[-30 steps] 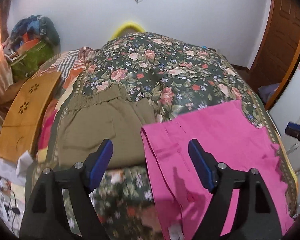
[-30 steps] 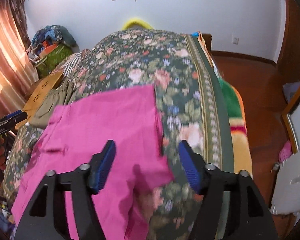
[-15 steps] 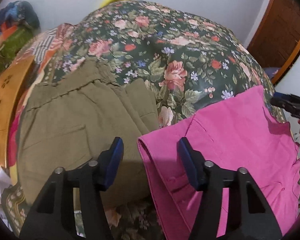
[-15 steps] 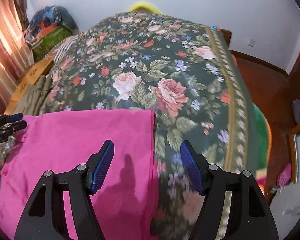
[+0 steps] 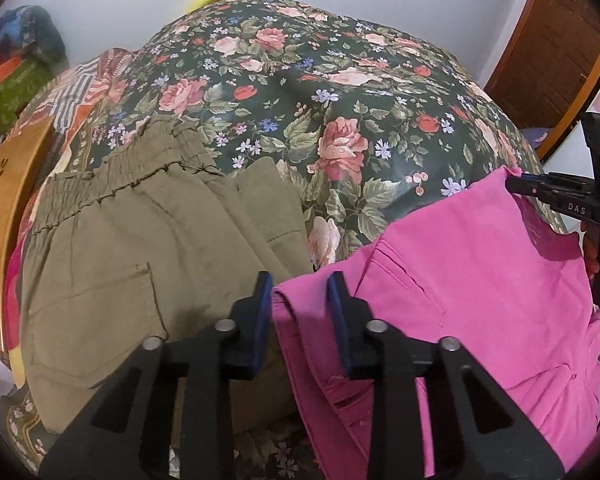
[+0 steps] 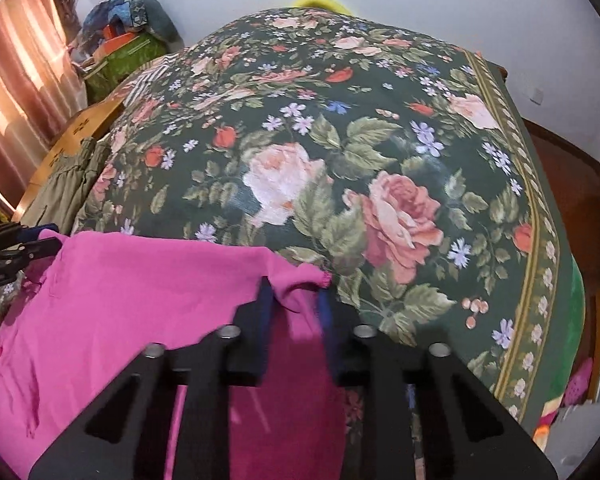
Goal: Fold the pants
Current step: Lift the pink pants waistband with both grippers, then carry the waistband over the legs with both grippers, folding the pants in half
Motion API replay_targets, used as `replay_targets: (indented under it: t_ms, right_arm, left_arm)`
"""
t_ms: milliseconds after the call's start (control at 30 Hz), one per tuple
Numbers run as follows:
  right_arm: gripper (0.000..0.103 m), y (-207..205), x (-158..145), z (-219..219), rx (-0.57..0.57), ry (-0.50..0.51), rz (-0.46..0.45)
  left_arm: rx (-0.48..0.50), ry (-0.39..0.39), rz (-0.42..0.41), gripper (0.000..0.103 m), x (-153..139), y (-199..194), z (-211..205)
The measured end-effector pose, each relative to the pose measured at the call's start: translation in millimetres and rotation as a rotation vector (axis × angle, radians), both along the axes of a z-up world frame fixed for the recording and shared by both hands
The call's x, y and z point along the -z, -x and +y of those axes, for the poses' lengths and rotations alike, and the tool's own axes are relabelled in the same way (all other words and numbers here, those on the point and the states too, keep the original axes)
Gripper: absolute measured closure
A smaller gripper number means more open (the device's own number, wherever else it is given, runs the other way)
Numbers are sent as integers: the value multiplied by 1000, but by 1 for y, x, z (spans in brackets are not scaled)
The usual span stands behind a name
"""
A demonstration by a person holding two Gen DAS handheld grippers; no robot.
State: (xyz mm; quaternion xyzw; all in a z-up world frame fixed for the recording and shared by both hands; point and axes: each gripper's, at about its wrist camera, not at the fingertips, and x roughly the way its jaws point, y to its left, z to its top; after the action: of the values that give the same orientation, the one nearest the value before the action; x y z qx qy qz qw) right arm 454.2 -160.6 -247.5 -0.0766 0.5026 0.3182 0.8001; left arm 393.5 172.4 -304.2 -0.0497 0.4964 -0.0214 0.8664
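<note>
Pink pants lie flat across the near edge of a floral bedspread. My left gripper straddles the pants' left corner at the waistband, jaws narrowed around the fabric with a gap still showing. My right gripper straddles the far right corner of the pink pants, jaws narrowed around a bunched bit of hem. The right gripper also shows at the right edge of the left wrist view, and the left gripper at the left edge of the right wrist view.
Folded olive pants lie on the bed just left of the pink ones. A wooden board and a pile of bags sit beyond the bed's left side. A wooden door stands at the right.
Both grippers moved down and forward onto the pants' two far corners. Both sets of jaws went from wide open to nearly closed around the pink fabric.
</note>
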Motion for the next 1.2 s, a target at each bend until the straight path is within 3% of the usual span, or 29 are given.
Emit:
replay_targets:
  t_ms: [133,333,567,800,933,1200]
  right_arm:
    - [95,-3,-2,6,7,-3,-7]
    - [97,-3,-26,10,29,-40,-76]
    - [97,-5,-83,9,60,-108,-187]
    - [97,3,-140,6,74,-174,-297]
    - [97,24,-158,0,64,-191,-326]
    - [97,76,-168,-27,73,-233,-287]
  left_arm:
    - [8,27,-20,91,-10,5,5]
    - [-2,7,-89,94,-42,15,2]
    - [-27,-21,-231,95,-106,13,5]
    - [-14,-41,-327,95,-151,20,2]
    - [9,-46,-340,95,-159,39,-6]
    - [42,-58,-328,95,-165,88,-19]
